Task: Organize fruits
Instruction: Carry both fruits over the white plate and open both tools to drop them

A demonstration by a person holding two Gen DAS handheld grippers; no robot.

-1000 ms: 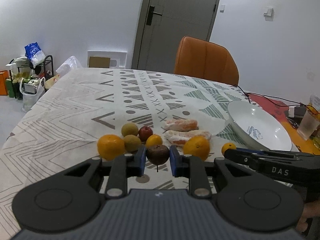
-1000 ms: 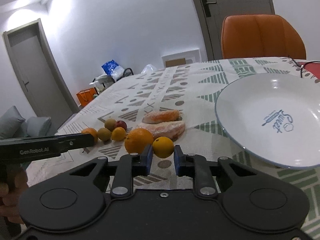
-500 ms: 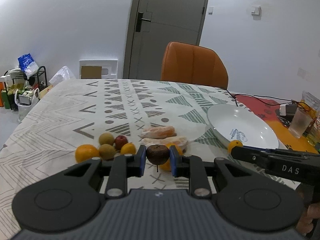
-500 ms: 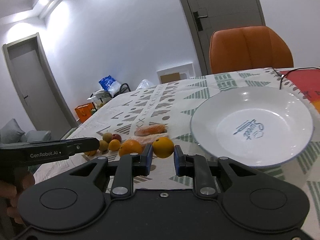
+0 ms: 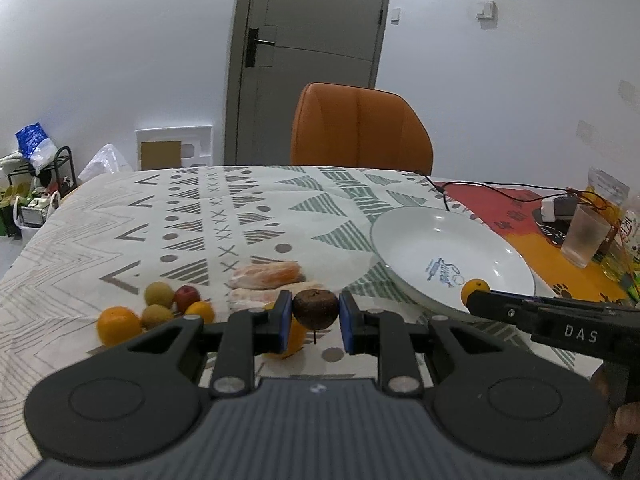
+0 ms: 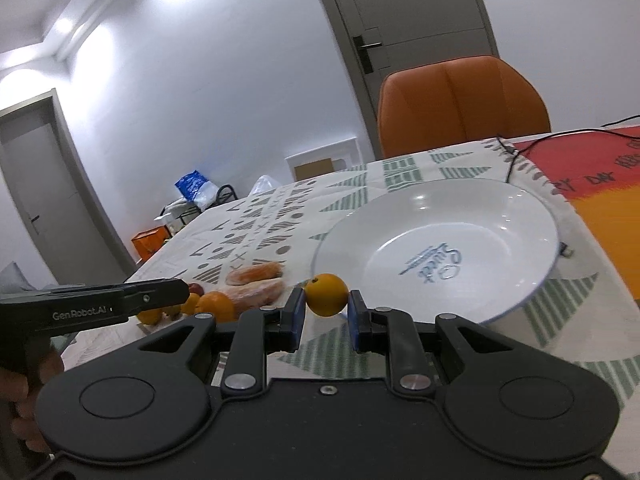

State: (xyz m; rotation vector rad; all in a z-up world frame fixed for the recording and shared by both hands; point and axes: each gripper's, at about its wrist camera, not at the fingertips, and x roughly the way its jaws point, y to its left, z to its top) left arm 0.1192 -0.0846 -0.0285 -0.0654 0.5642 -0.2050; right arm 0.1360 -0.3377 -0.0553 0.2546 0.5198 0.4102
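Left gripper point(image 5: 315, 314) pinches dark brown fruit point(image 5: 315, 309) (stem down); right gripper point(image 6: 326, 305) pinches small orange point(image 6: 326, 294) near white plate point(image 6: 520, 296).

My left black plastic two-finger gripper point(image 5: 312, 322) has blue pads point(image 5: 285, 320) on its fingertips, two silver screws behind them, a ribbed grey body and two round discs at the sides. My right black plastic gripper point(image 6: 323, 318) has the same blue pads point(image 6: 297, 318) and a smooth body. White letters "DAS" and "GenRobot.AI" are printed on the gripper sides. Bare skin shows at both handles.
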